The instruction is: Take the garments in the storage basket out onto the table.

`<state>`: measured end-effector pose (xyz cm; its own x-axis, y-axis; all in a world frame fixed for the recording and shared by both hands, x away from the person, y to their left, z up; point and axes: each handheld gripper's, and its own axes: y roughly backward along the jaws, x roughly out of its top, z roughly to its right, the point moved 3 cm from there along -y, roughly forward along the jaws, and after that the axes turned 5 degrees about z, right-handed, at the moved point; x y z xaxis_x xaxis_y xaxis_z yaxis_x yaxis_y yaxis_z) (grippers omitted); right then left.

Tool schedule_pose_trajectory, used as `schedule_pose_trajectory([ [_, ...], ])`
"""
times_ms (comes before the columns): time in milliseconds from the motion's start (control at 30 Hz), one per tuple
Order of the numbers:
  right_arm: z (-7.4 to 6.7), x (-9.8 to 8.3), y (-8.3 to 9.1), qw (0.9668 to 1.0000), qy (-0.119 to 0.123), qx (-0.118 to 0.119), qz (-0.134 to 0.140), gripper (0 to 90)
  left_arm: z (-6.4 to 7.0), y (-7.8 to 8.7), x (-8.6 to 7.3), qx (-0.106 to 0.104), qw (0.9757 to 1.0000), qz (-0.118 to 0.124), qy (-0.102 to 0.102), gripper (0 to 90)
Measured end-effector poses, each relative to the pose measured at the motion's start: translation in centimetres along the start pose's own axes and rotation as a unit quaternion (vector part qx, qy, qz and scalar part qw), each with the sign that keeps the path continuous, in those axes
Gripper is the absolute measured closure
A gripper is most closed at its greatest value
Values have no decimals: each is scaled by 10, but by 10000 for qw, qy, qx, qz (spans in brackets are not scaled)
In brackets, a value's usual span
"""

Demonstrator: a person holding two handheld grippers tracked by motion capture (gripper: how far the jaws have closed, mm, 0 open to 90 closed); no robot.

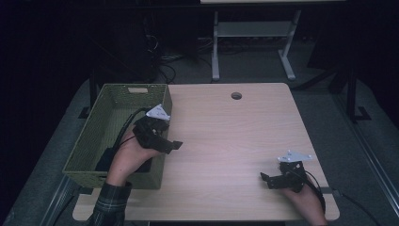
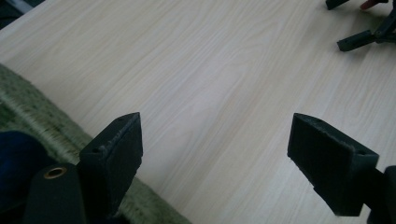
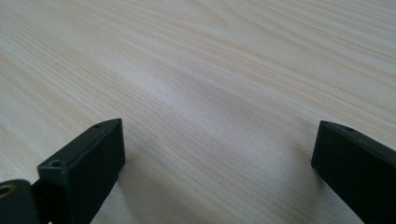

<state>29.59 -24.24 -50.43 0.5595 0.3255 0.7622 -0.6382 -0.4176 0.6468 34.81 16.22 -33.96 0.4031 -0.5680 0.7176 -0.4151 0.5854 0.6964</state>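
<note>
My left gripper [image 1: 172,144] hangs over the right rim of a green woven basket [image 1: 94,123] and points right across the wooden table [image 1: 235,136]. In the left gripper view it [image 2: 215,130] is open, with bare wood between its jaws and the basket's rim [image 2: 28,107] at lower left. A dark blue thing [image 1: 106,159] lies in the basket beside the left hand. My right gripper [image 1: 265,179] rests low near the table's front right corner and points left. It [image 3: 219,130] is open too, with nothing between its jaws.
A round cable hole [image 1: 236,95] sits near the table's far edge. Behind the table stand white desk legs [image 1: 215,47] and floor cables [image 1: 164,59]. In the left gripper view the right gripper [image 2: 359,39] shows at top right.
</note>
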Motion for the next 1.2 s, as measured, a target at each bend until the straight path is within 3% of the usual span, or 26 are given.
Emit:
schedule_pose_trajectory([
  [333, 0, 0, 0, 10000, -1, 0, -3, 24, -13, 20, -8, 261, 9996, 12, 133, 179],
  [733, 0, 0, 0, 10000, 1, 0, 1, 24, -25, 31, -18, 453, 9986, -66, 246, 202],
  [1200, 0, 0, 0, 10000, -1, -2, 1, 24, -39, 43, -31, 809, 9957, -238, 372, 208],
])
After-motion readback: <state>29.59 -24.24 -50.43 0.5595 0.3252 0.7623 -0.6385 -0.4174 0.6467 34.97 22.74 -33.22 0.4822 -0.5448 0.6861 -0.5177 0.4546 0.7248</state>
